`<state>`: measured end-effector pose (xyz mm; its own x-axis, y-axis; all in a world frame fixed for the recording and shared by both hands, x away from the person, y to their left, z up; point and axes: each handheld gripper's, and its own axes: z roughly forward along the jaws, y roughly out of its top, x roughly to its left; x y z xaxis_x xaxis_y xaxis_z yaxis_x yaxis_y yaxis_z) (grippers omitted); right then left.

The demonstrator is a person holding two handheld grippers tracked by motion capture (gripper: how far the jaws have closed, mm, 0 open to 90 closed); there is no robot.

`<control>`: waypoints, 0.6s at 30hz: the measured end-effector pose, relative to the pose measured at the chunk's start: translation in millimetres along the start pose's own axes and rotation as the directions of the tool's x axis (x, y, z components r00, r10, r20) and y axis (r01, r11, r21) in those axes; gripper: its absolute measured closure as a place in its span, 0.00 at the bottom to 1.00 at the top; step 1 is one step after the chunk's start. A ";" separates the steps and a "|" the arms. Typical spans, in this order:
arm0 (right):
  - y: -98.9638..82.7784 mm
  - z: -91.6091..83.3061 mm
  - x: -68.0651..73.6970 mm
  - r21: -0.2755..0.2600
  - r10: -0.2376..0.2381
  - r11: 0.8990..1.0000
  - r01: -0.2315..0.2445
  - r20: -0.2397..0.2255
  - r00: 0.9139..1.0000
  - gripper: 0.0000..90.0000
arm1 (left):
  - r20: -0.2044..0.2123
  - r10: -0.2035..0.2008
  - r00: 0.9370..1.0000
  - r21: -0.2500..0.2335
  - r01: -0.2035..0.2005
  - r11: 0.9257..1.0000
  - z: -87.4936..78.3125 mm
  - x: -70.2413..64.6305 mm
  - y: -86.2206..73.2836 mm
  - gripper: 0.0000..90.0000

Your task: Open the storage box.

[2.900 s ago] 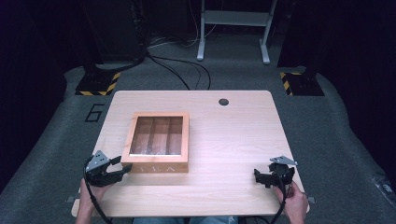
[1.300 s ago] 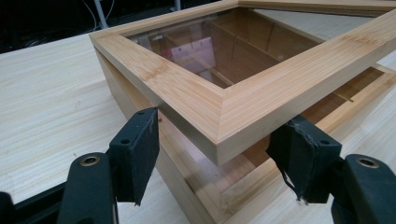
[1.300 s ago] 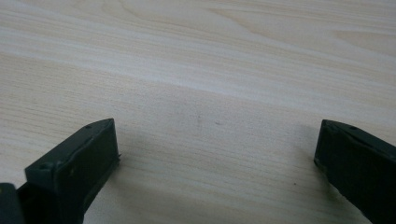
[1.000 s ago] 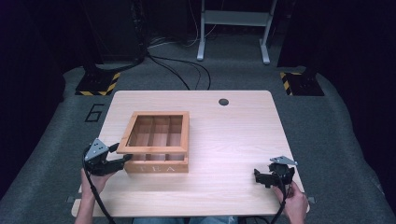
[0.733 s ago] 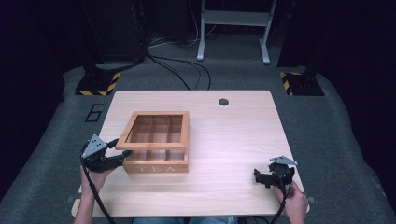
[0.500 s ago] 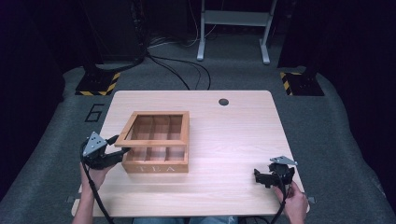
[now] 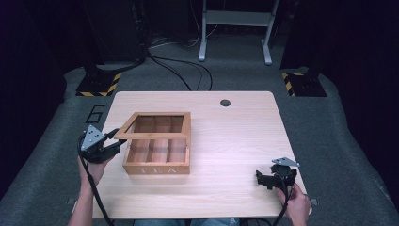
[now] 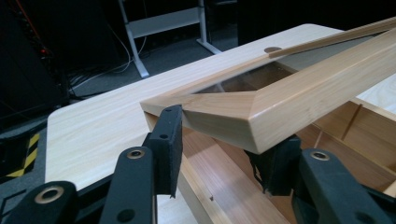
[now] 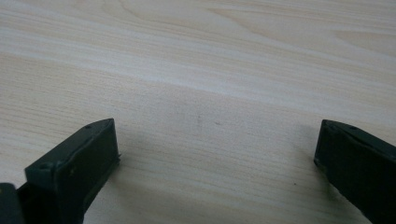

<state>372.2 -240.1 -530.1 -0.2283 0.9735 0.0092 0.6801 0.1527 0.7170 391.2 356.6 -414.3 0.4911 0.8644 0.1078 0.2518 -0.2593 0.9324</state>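
A wooden tea box (image 7: 157, 162) marked TEA stands left of centre on the light wood table (image 7: 235, 136). Its glass-paned lid (image 7: 155, 126) is tilted up at the near left. My left gripper (image 7: 115, 141) is at that left corner. In the left gripper view the lid corner (image 8: 289, 98) sits between the two black jaws of the left gripper (image 8: 222, 154), which have just been closing and now press on it. The box's compartments (image 8: 355, 126) show under the raised lid. My right gripper (image 7: 266, 179) rests near the table's front right, open over bare wood (image 9: 217, 154).
A round cable hole (image 7: 225, 102) is near the table's far edge. Beyond the table lie floor cables (image 7: 183, 70), a white frame (image 7: 235, 28) and two striped stand feet (image 7: 99, 87). The right half of the tabletop is bare wood.
My left gripper moved in to the box's left corner, closed on the lid and rose a little. The lid's left side has lifted off the box. The right gripper stayed still.
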 end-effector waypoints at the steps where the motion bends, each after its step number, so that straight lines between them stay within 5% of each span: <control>1: 0.0 0.1 -0.2 -0.002 -0.003 1.000 0.003 -0.001 1.000 0.00 | 0.000 0.000 1.000 0.000 0.000 1.000 0.0 0.0 0.0 0.64; 18: 0.0 0.1 0.0 -0.001 0.000 1.000 0.000 0.000 1.000 0.00 | 0.009 -0.012 1.000 0.017 0.012 1.000 5.1 13.6 24.2 0.69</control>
<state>372.3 -240.1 -530.2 -0.2286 0.9735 0.0090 0.6796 0.1530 0.7175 408.2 359.9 -392.0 0.4959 0.8633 0.0933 0.2715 -0.2562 0.9277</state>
